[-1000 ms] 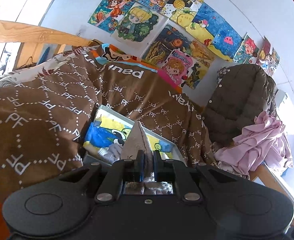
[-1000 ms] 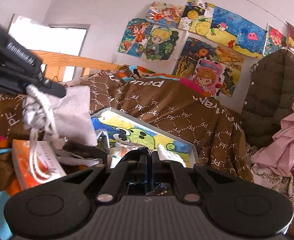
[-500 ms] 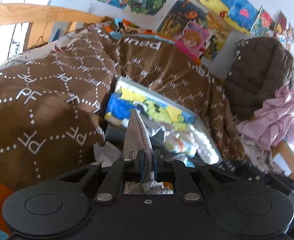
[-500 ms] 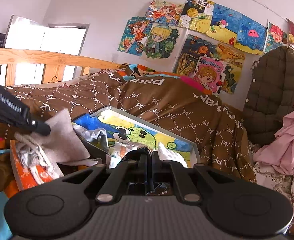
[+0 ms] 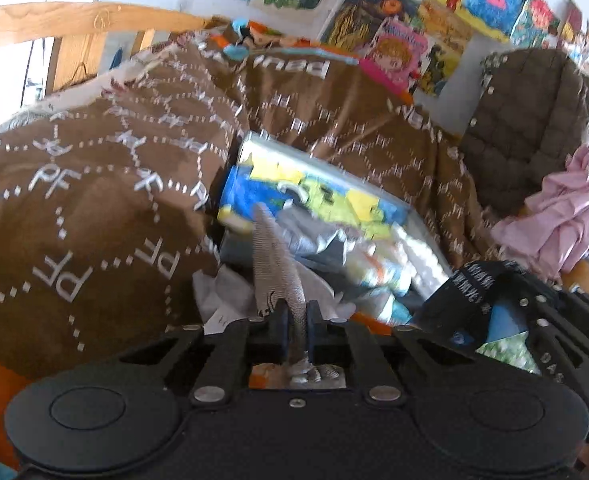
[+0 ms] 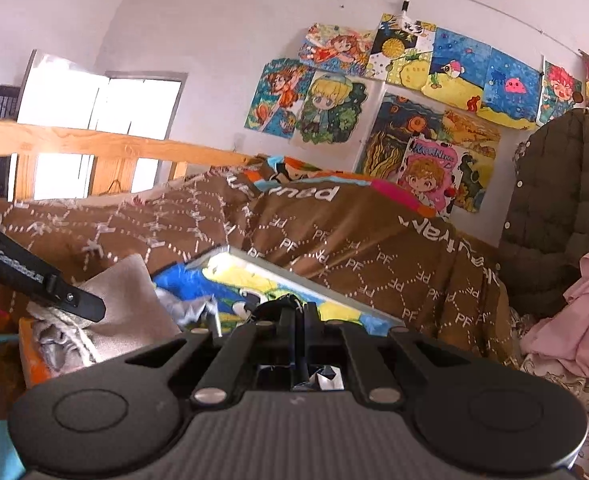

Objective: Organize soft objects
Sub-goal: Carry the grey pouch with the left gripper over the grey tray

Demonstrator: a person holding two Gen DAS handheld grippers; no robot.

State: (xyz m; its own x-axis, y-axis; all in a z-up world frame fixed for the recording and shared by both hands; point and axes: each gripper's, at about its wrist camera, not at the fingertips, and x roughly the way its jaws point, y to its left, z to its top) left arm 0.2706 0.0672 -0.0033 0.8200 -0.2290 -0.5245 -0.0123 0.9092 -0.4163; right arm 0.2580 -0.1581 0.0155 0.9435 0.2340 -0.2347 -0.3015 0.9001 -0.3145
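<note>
My left gripper point(image 5: 294, 314) is shut on a beige-grey knitted cloth point(image 5: 272, 256), which stands up edge-on between the fingers. The right wrist view shows this cloth point(image 6: 130, 308) hanging from the left gripper point(image 6: 90, 306) at the lower left, low over an orange packet. My right gripper point(image 6: 300, 314) is shut on a black fabric piece point(image 6: 280, 303). The same piece, printed with white characters point(image 5: 474, 280), is in the left wrist view. Just beyond both grippers is an open box point(image 6: 278, 270) with a cartoon lining, holding crumpled grey and white soft items point(image 5: 322, 240).
A brown patterned blanket point(image 5: 94, 184) is heaped behind and left of the box. A wooden bed rail point(image 6: 106, 144) runs along the back left. A brown quilted jacket point(image 6: 554, 208) and pink clothes point(image 6: 574, 320) lie to the right. The orange packet point(image 6: 30, 348) lies at the lower left.
My left gripper has sunk and tipped downward with the knitted cloth, coming lower beside the box. The right gripper has kept still with the black fabric.
</note>
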